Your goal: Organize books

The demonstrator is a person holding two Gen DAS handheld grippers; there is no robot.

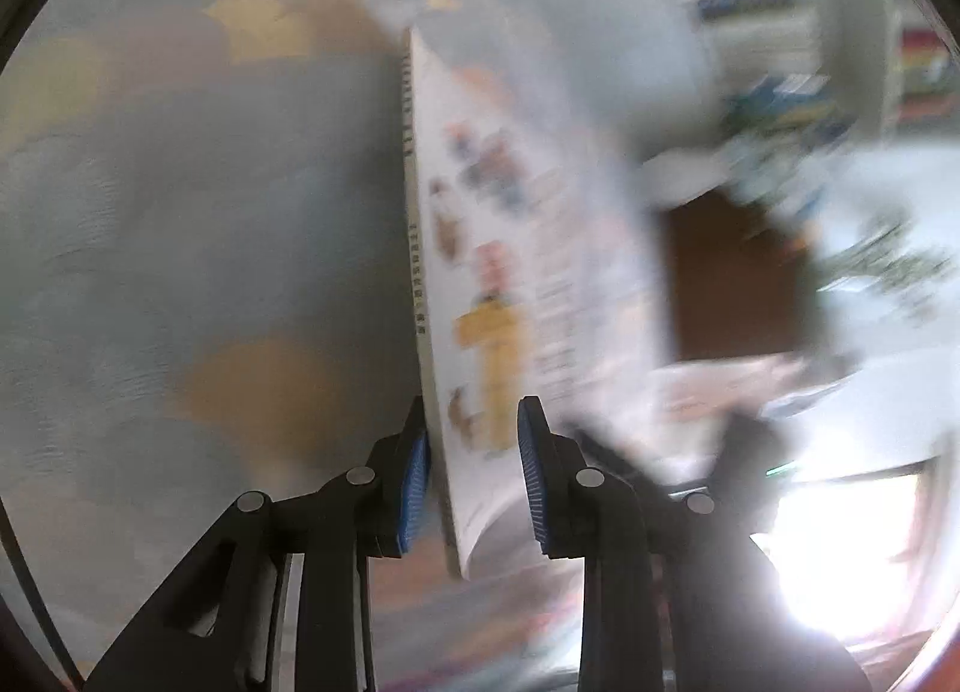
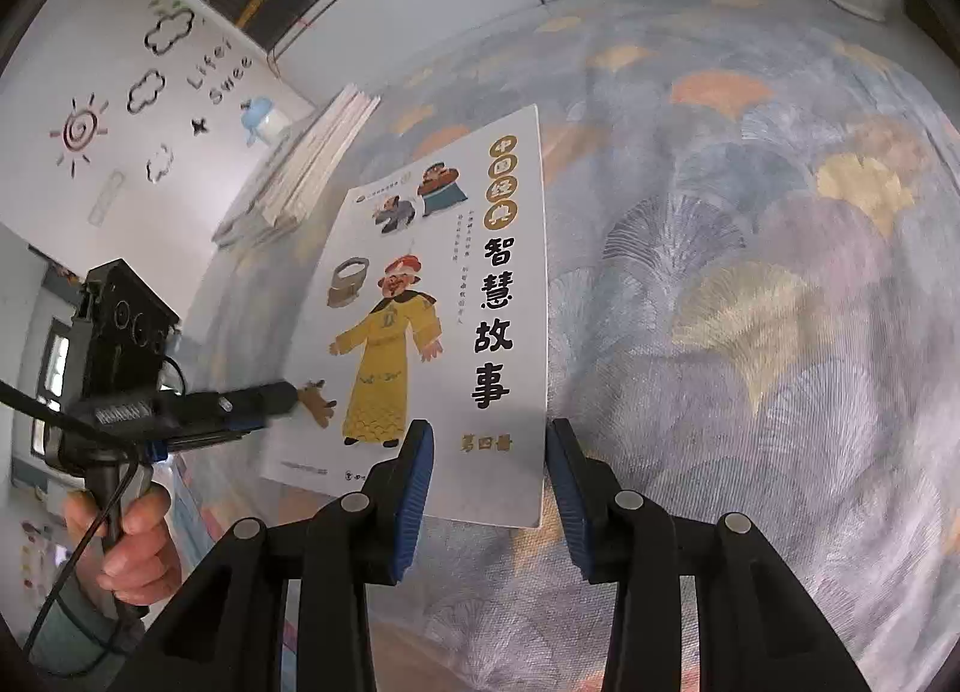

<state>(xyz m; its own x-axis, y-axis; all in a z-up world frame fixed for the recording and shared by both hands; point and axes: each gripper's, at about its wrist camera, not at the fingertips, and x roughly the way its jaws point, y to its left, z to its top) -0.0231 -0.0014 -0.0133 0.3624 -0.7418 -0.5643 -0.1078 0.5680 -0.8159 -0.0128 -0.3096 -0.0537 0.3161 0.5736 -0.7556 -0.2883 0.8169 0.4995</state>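
One thin, glossy white picture book (image 2: pixel 444 296) hangs above the quilt (image 2: pixel 750 284), a soft fabric with fan-shaped patches in grey, orange and yellow. Its cover shows a yellow-robed cartoon figure and bold black characters. Gripping the book's left edge is the left gripper (image 2: pixel 288 395), clenched on it, its blue ribbed pads (image 1: pixel 414 482) straddling the pages. Nearer, the right gripper (image 2: pixel 489 488) stands released, nothing between its pads. One stack of books (image 2: pixel 300 170) lies by the wall.

White book cover (image 2: pixel 444 296) with yellow-robed figure and black title; grey-blue carpet (image 2: pixel 750 284) patterned with orange and yellow fans.
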